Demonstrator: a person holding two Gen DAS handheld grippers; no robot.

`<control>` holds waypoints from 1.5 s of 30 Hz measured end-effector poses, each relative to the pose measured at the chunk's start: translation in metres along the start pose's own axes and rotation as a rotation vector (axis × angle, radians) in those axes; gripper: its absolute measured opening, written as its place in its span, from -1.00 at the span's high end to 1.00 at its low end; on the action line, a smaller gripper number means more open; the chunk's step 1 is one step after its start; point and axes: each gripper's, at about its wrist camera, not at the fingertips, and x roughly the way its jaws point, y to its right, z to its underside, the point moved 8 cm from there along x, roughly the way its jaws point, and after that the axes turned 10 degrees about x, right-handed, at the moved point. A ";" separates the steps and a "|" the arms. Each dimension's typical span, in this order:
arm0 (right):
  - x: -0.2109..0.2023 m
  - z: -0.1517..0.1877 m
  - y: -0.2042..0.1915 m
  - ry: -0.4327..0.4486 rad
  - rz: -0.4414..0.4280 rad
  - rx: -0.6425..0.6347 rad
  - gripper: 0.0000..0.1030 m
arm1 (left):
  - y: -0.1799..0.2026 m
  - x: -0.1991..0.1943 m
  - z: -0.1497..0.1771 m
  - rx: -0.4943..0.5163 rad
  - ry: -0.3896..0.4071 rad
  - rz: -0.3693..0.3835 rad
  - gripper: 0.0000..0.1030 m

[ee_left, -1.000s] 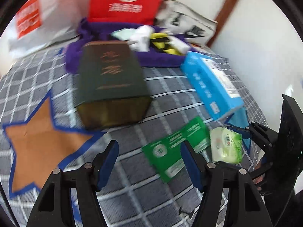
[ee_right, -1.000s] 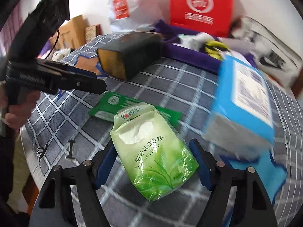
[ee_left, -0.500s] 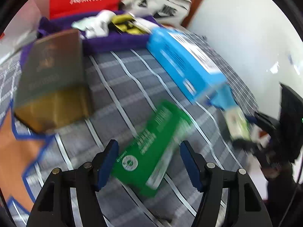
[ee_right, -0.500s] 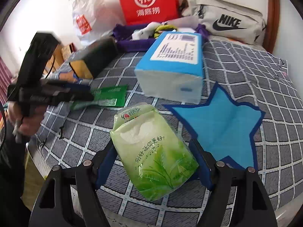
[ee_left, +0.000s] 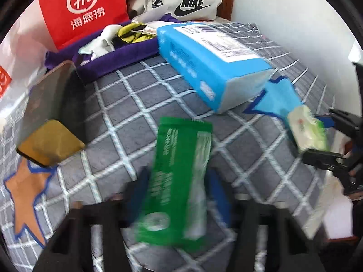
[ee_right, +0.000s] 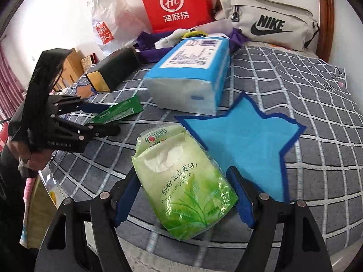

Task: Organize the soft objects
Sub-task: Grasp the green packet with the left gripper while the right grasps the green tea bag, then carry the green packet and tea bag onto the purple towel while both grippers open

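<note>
My right gripper (ee_right: 181, 195) is shut on a light green tissue pack (ee_right: 183, 181) and holds it above the bed's front edge, next to a blue star mat (ee_right: 247, 140). The pack also shows in the left wrist view (ee_left: 307, 131). My left gripper (ee_left: 177, 192) has its fingers on either side of a flat green packet (ee_left: 179, 181), which lies on the grey checked cover; that view is blurred and I cannot tell whether the fingers press it. The packet also shows in the right wrist view (ee_right: 118, 113). A big blue tissue pack (ee_left: 208, 63) lies beyond.
A dark box with a gold end (ee_left: 47, 113) lies at left beside an orange star mat (ee_left: 25, 195). A purple cloth with small items (ee_left: 113, 45), a red bag (ee_left: 84, 9) and a Nike bag (ee_left: 181, 0) stand at the back by the wall.
My left gripper has moved forward over the green packet, which now sits between its fingers. My right gripper has carried the light green pack closer to the blue star mat.
</note>
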 end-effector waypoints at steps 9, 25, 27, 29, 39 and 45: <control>-0.014 -0.032 0.023 -0.020 0.000 0.005 -0.45 | -0.011 -0.006 -0.007 -0.195 0.008 0.029 0.65; -0.045 -0.101 -0.030 0.118 0.055 0.049 -0.45 | -0.069 -0.076 0.005 -0.390 0.171 -0.002 0.63; -0.045 -0.113 -0.034 0.131 0.067 0.066 -0.45 | -0.082 -0.085 0.001 -0.403 0.188 -0.017 0.63; -0.044 -0.129 -0.041 0.142 0.073 0.075 -0.45 | -0.100 -0.091 -0.005 -0.435 0.207 -0.023 0.63; -0.027 -0.202 -0.049 0.207 0.119 0.072 -0.45 | -0.175 -0.095 -0.038 -0.472 0.217 -0.176 0.63; -0.004 -0.235 -0.043 0.204 0.127 0.069 -0.45 | -0.207 -0.088 -0.057 -0.496 0.205 -0.251 0.63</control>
